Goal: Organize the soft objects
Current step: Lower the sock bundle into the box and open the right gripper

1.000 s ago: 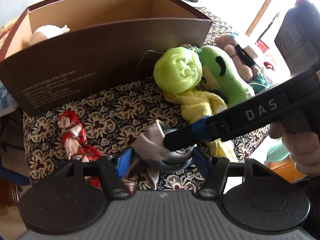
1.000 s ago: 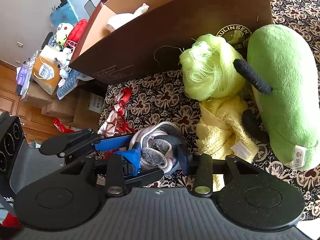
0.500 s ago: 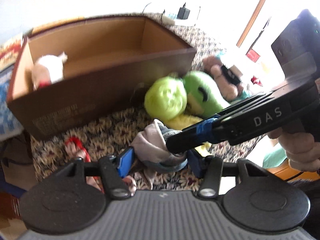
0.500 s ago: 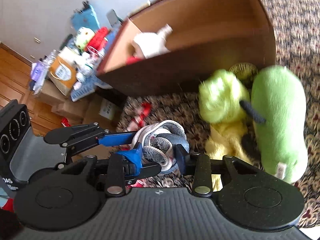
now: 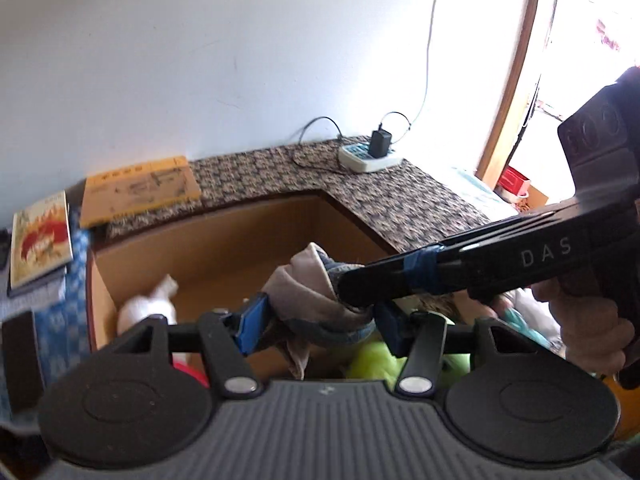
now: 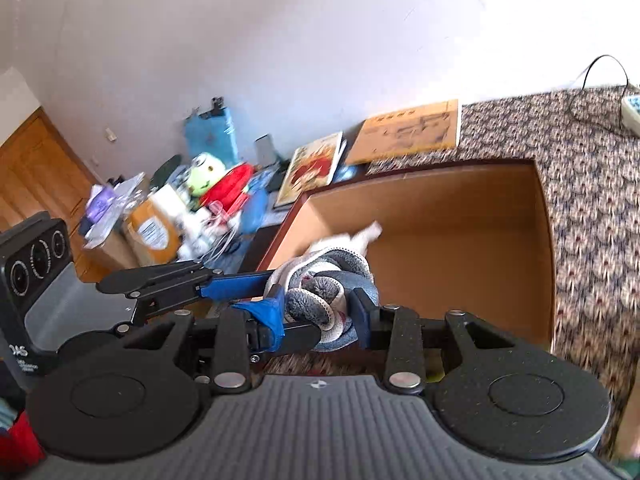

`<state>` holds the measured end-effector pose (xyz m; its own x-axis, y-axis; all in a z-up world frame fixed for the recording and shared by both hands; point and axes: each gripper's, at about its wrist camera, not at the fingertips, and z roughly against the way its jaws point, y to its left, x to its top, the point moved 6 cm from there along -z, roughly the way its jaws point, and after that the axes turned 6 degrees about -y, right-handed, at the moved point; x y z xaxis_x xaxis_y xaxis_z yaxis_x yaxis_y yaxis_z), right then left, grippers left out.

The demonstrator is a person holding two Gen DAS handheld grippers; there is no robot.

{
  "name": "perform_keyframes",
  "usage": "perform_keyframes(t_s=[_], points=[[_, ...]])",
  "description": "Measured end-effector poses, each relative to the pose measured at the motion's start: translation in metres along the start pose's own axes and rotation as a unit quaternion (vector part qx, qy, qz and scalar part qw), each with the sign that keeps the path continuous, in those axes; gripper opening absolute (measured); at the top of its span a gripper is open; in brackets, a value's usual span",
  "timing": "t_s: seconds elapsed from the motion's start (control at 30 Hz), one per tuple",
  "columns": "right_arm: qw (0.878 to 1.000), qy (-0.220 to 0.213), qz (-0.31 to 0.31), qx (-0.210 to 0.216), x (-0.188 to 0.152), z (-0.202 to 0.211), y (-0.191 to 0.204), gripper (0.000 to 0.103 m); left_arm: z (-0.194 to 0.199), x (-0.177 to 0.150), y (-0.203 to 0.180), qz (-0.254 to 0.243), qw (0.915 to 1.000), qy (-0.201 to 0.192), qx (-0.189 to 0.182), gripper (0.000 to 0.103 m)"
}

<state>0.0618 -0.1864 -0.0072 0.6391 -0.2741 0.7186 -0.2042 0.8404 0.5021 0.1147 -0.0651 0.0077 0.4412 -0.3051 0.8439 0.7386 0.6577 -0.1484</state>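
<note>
A rolled grey, blue and white cloth bundle (image 5: 308,292) (image 6: 320,280) hangs in the air, level with the near rim of the open brown cardboard box (image 5: 240,248) (image 6: 460,220). My left gripper (image 5: 320,326) is shut on it, one blue pad pressed into its left side. My right gripper (image 6: 318,314) is shut on the same bundle, and its long black finger (image 5: 400,280) crosses in front of it. A white soft toy (image 5: 148,308) (image 6: 360,236) lies inside the box. Lime-green plush (image 5: 372,360) shows low, below the bundle.
The box sits on a patterned tablecloth (image 6: 592,184). Behind it lie an orange booklet (image 5: 140,188) and a picture book (image 5: 40,236). A power strip with a charger (image 5: 370,156) is at the back right. Boxes and toys (image 6: 200,200) crowd the floor on the left. A hand (image 5: 592,332) grips the right tool.
Both grippers have risen together with the cloth bundle, from just above the tablecloth up to the box's rim. Both views have tilted up to the wall, and the jaws have narrowed slightly.
</note>
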Motion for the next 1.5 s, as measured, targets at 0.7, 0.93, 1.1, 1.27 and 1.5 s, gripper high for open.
perform_keyframes(t_s=[0.7,0.93,1.1,1.27,1.5], points=[[0.992,0.081,-0.080,-0.058,0.043,-0.156,-0.077,0.018,-0.151,-0.006,0.109,0.005,0.9846,0.145,0.098,0.056],[0.986,0.125,-0.085,-0.067,0.036,-0.190,-0.084,0.020,-0.171,-0.019,0.125,0.022,0.9698,0.199,0.140,0.058],[0.985,0.128,-0.076,-0.084,0.033,-0.196,-0.089,0.021,-0.172,-0.019,0.131,0.028,0.9676,0.198,0.153,0.067],[0.986,0.123,-0.080,-0.084,0.037,-0.191,-0.092,0.020,-0.163,-0.015,0.131,0.034,0.9688,0.188,0.158,0.068],[0.988,0.101,-0.082,-0.083,0.043,-0.170,-0.088,0.020,-0.136,-0.004,0.123,0.033,0.9685,0.162,0.186,0.068]])
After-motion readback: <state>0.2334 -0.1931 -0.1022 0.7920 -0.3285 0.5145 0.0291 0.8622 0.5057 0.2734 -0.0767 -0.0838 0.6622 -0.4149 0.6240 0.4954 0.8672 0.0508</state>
